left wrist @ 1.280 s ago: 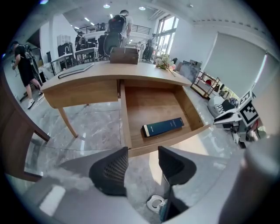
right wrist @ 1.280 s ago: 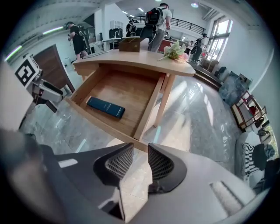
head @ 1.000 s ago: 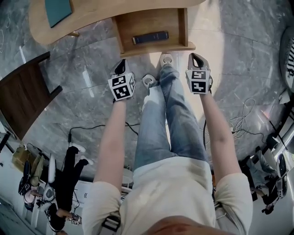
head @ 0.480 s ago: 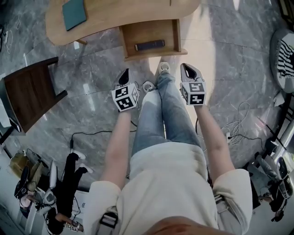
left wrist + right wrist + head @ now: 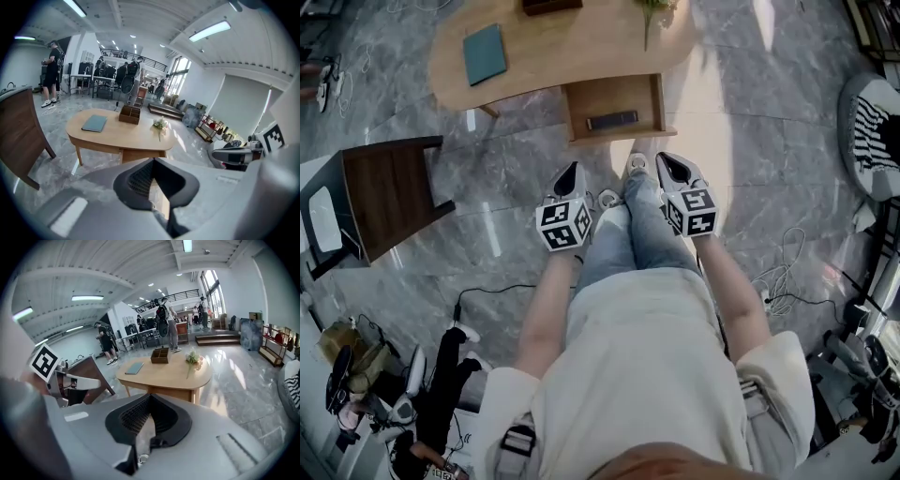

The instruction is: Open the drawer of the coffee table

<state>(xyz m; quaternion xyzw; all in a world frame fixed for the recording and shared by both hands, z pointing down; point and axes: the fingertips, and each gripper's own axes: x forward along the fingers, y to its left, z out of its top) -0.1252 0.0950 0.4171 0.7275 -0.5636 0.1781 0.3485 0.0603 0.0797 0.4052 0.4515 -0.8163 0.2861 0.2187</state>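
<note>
The oval wooden coffee table (image 5: 572,47) stands at the top of the head view. Its drawer (image 5: 659,105) is pulled out toward me, with a dark flat object (image 5: 612,120) lying inside. My left gripper (image 5: 568,176) and right gripper (image 5: 669,167) hover side by side above my shoes, short of the drawer front. Both are shut and hold nothing. The left gripper view looks over shut jaws (image 5: 152,164) at the table (image 5: 117,137); the right gripper view does the same (image 5: 149,400), table (image 5: 161,377) beyond. The jaws hide most of the drawer there.
On the table lie a teal book (image 5: 485,53), a brown box (image 5: 550,5) and flowers (image 5: 653,11). A dark wooden side table (image 5: 389,192) stands at the left, cables (image 5: 783,277) lie on the grey marble floor at the right, and people stand far off (image 5: 51,75).
Both grippers have risen and drawn back from the open drawer. The head view has lifted too, so the table looks smaller and farther. The drawer stays open.
</note>
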